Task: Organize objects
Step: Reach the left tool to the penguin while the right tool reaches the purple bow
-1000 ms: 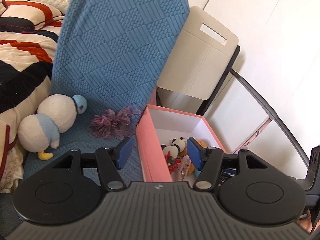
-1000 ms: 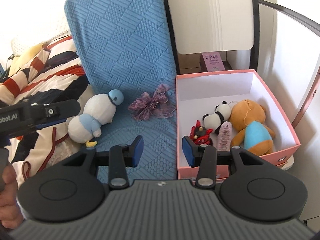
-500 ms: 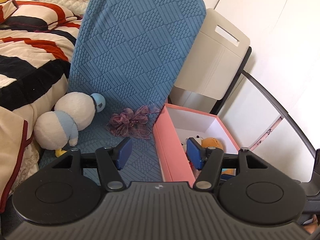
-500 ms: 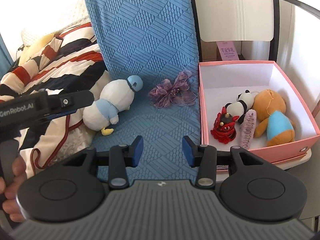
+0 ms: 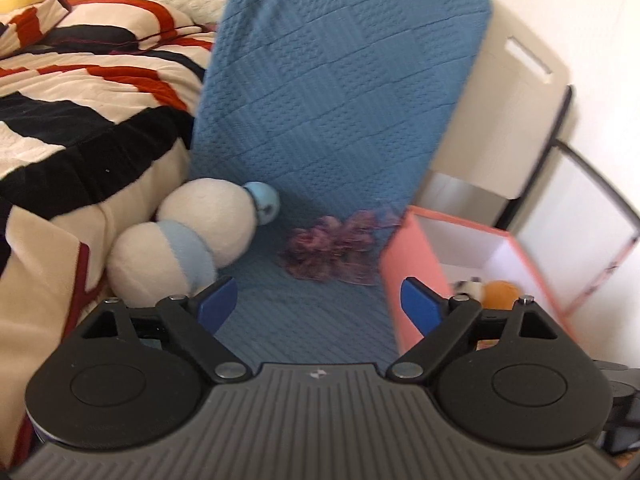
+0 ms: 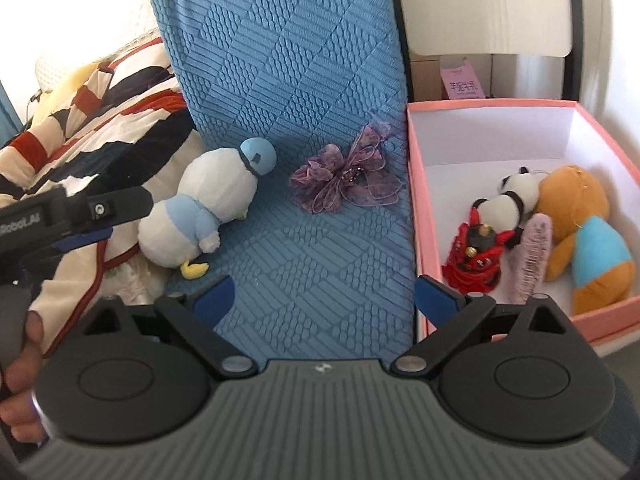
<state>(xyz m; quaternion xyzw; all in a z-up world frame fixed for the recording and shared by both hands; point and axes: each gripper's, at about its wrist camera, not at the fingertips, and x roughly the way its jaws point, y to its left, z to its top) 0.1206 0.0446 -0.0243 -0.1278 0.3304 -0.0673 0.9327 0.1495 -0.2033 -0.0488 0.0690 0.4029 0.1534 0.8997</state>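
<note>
Both tongs, left and right, opening, empty, lowered nearer penguin plush and purple bow: pickup for pink box pending.

Quilted matt blue cloth on the chair, fluffy plush on the penguin, sheer gauzy ribbon in the bow, smooth pink card for the box.

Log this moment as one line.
left gripper: jaws opening, empty | right gripper: jaws opening, empty | penguin, bow: outside box

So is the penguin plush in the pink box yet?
Out. The penguin plush lies on the blue cushion, left of the pink box.
</note>
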